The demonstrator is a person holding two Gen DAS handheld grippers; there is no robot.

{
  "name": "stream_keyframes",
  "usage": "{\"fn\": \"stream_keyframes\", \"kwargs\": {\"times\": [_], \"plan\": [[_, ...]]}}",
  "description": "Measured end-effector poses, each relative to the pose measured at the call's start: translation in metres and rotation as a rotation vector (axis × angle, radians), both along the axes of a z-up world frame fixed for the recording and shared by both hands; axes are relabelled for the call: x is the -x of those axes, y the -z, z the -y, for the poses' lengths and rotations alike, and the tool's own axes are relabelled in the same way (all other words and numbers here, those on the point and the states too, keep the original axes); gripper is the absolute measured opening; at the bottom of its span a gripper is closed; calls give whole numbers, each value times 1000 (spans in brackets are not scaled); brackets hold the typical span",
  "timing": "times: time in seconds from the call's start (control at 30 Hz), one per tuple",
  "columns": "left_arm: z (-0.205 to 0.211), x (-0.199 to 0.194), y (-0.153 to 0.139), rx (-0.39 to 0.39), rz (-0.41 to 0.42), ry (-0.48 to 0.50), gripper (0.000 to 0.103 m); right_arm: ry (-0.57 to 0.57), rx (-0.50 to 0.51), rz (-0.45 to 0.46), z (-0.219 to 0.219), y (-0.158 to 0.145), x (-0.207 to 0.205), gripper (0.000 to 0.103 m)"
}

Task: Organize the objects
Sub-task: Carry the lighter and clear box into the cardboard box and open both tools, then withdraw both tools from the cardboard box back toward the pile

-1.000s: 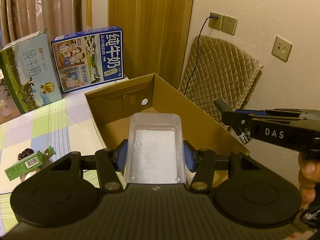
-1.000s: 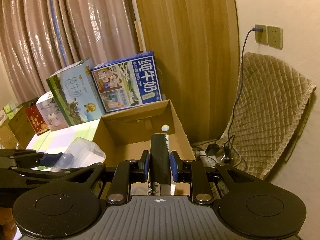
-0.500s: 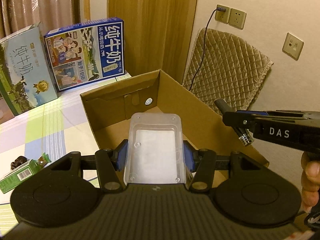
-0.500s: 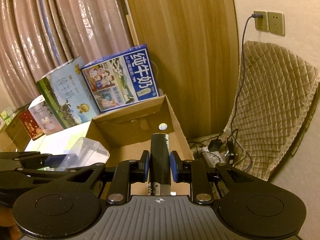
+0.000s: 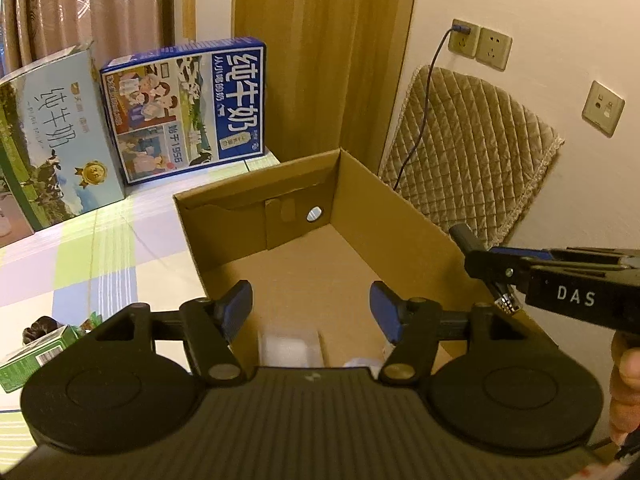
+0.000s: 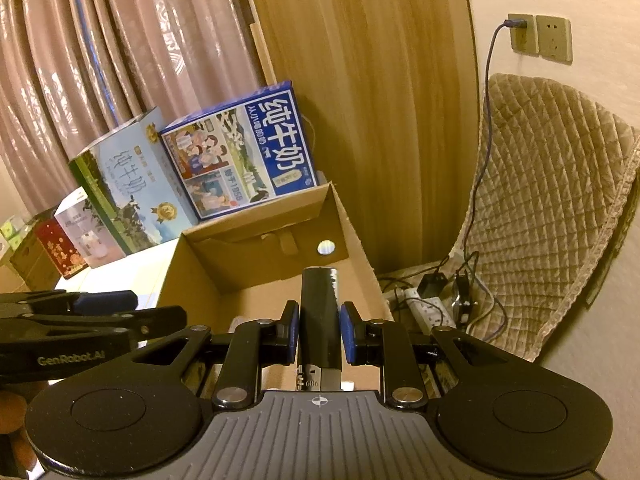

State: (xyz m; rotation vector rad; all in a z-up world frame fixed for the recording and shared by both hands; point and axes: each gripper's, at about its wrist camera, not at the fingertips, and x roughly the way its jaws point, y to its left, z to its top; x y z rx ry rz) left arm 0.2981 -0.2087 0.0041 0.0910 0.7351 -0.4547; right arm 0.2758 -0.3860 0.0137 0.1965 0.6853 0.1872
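An open cardboard box (image 5: pixel 400 216) sits on the table, and both grippers hang over its near end. My left gripper (image 5: pixel 310 296) has its jaws opening, with nothing between the pads. A clear plastic container (image 5: pixel 290 346) shows blurred below it, inside the box. My right gripper (image 6: pixel 319 310) is shut on a black stick-shaped object (image 6: pixel 318 300) with a number dial at its near end. In the left wrist view the right gripper (image 5: pixel 480 258) holds this object above the box's right wall. In the right wrist view the left gripper (image 6: pixel 120 300) is at the left edge.
A blue milk carton (image 5: pixel 184 108) and a green-and-pale one (image 5: pixel 52 128) stand behind the box on the checked tablecloth (image 5: pixel 80 264). A small green carton (image 5: pixel 36 352) lies at the left. Right of the table are a quilted cushion (image 5: pixel 472 152) and a floor power strip (image 6: pixel 424 304).
The left jaws have spread apart, and the clear container has dropped from between them into the box. Both views have edged closer to the box. The right grip is unchanged.
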Motion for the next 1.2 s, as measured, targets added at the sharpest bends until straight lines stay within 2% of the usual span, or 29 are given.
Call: {"fn": "stream_keyframes", "kwargs": {"times": [0.23,0.33,0.5,0.77,1.03,1.2], "plan": [[-13,4,-3,9,2,-17,60,-22,-10,9,-12,-2,-5,19],[-17,6,-4,13,5,-24,60,-32,-61,40,-13,-5,-10,19],[-26,10,-4,6,15,-42,61,1,-127,60,-6,-10,-12,37],[-46,23,-7,40,9,-77,61,8,-117,55,-5,-18,10,38],[-64,50,-20,56,15,-105,63,4,-108,78,-15,-40,45,39],[-79,72,-32,63,28,-123,66,3,-97,82,-25,-52,69,44]]}}
